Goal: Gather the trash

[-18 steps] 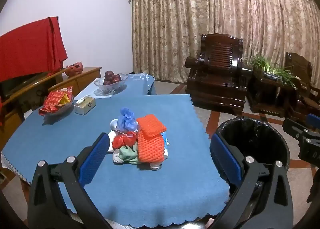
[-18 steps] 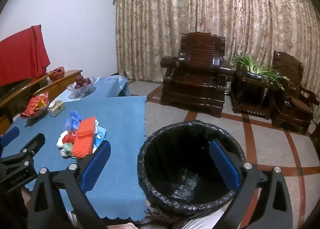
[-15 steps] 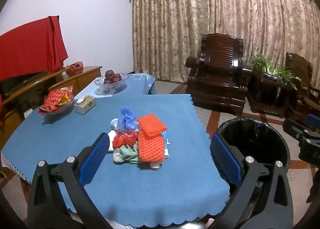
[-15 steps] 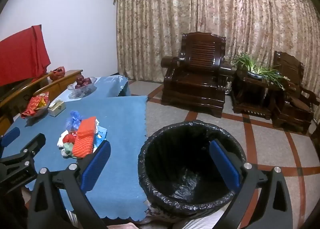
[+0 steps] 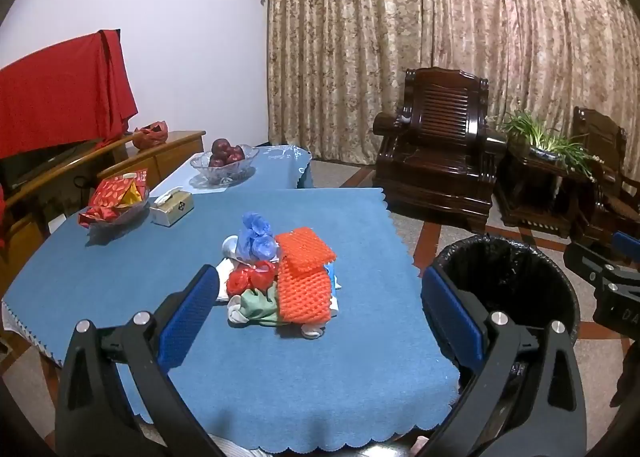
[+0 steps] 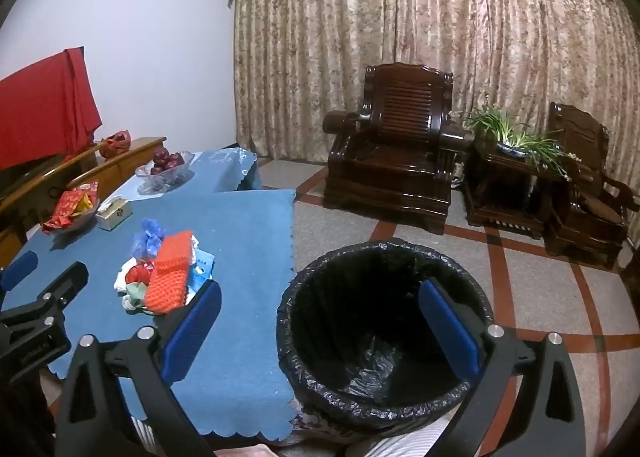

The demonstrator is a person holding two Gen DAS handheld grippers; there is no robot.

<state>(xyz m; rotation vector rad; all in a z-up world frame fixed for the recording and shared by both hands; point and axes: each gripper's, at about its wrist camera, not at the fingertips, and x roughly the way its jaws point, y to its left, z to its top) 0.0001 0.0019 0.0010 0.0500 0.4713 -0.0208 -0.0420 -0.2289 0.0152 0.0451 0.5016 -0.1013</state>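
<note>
While both the left gripper [image 5: 320, 309] and right gripper [image 6: 320, 321] are hovering wide and empty, the left should be closing on the top orange foam net sleeve [image 5: 306, 253], then dropping it in the black-lined round bin [image 6: 384, 253].

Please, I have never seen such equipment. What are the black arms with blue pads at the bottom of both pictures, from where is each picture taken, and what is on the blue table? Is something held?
They are handheld grippers, not a robot: a person carries one in each hand, each with a camera looking along its two fingers. One picture comes from the left gripper, aimed at the table. The other comes from the right gripper, aimed more at the black-lined trash bin on the floor beside the table.

In the middle of the blue cloth lies a pile of trash: orange foam netting, with blue, red and green crumpled pieces. Farther back are a tissue box, a dish of red packets and a fruit bowl.

Both grippers are open and hold nothing.
</note>
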